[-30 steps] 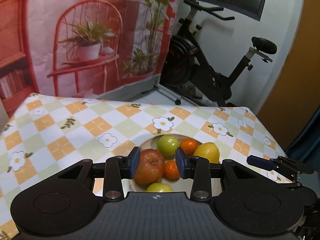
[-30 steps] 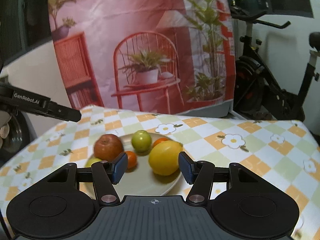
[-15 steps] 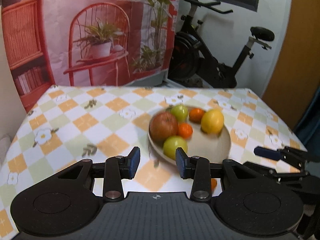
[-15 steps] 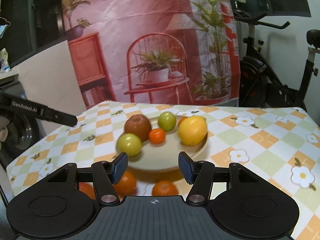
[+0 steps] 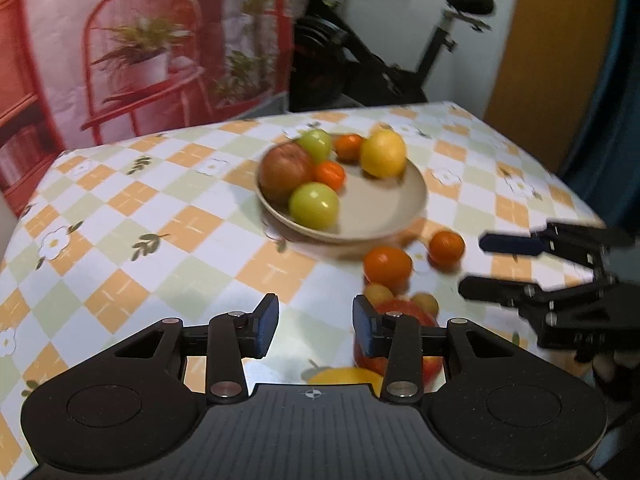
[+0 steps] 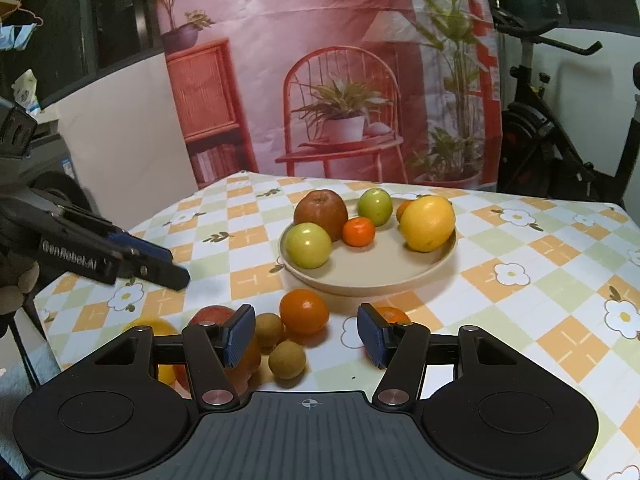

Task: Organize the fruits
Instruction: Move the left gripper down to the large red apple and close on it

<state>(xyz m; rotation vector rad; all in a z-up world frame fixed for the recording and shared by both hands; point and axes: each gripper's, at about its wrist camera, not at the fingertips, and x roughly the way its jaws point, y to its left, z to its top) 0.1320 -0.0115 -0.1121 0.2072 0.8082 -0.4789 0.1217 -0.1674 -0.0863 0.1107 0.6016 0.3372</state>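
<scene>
A beige plate (image 6: 400,276) (image 5: 384,216) holds a red apple (image 6: 320,212), two green fruits (image 6: 308,245), small oranges (image 6: 359,231) and a yellow lemon (image 6: 428,222). Loose on the checked cloth near the front edge lie an orange (image 6: 304,311), a second orange (image 6: 390,314), two small brown fruits (image 6: 286,359), a red apple (image 6: 210,316) and a yellow fruit (image 6: 150,328). My left gripper (image 5: 314,326) is open and empty above the cloth. My right gripper (image 6: 306,334) is open and empty over the loose fruit.
The table (image 6: 540,264) carries a checked flower cloth. A pink printed backdrop (image 6: 340,80) hangs behind it. An exercise bike (image 6: 560,120) stands at the back right. The table's left edge drops off near the left gripper (image 6: 120,256).
Both grippers have pulled back and up from the plate. The loose fruit near the front edge has come into view. The jaws stayed open.
</scene>
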